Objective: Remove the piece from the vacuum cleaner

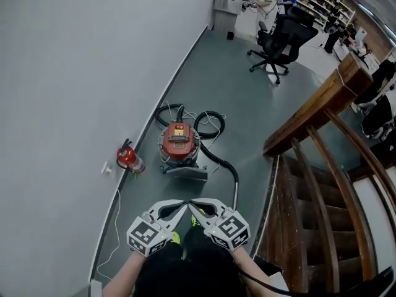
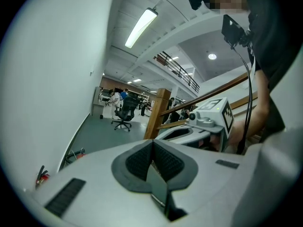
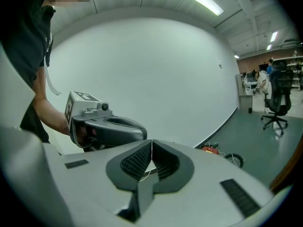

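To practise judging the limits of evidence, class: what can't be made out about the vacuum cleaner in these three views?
Head view: the vacuum cleaner is too small to tell which piece detaches.
Head view: the tube has its lower end hidden behind the right gripper.
Right gripper view: the vacuum cleaner is tiny, its base behind that gripper's body.

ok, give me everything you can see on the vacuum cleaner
The vacuum cleaner is a squat round canister with a red top, a grey panel across it and a grey base. It stands upright on the dark floor, close to the white wall. Its black hose loops behind it, then runs right into a metal tube that points toward the person. A red fire extinguisher sits to its left, apart from it.
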Action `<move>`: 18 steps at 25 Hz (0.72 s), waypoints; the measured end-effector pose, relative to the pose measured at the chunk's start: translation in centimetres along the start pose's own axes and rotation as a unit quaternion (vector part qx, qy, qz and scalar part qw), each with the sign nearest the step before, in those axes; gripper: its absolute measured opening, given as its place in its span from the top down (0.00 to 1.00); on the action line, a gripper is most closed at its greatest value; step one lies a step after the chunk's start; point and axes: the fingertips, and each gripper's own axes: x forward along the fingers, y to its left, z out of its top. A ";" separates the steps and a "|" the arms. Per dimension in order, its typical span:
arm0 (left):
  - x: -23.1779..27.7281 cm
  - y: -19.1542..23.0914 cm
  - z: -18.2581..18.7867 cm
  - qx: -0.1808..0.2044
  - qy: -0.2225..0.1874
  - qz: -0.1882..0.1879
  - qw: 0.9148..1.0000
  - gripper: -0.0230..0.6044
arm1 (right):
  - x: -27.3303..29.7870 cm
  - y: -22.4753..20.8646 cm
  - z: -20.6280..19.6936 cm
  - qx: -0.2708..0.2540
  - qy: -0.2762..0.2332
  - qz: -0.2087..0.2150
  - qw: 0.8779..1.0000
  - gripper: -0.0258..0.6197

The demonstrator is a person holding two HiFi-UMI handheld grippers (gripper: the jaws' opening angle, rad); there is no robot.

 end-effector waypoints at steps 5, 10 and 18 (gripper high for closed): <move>2.5 1.6 0.4 -0.007 0.003 0.011 1.000 0.95 | 0.5 -2.8 0.3 -0.004 0.011 0.010 1.000 0.94; 4.6 3.0 1.1 -0.009 0.003 0.028 1.000 0.95 | 1.0 -5.4 0.8 -0.003 0.014 0.023 1.000 0.94; 6.4 4.6 0.6 -0.015 0.018 0.048 0.999 0.95 | 1.9 -7.4 0.4 -0.002 0.024 0.053 0.998 0.93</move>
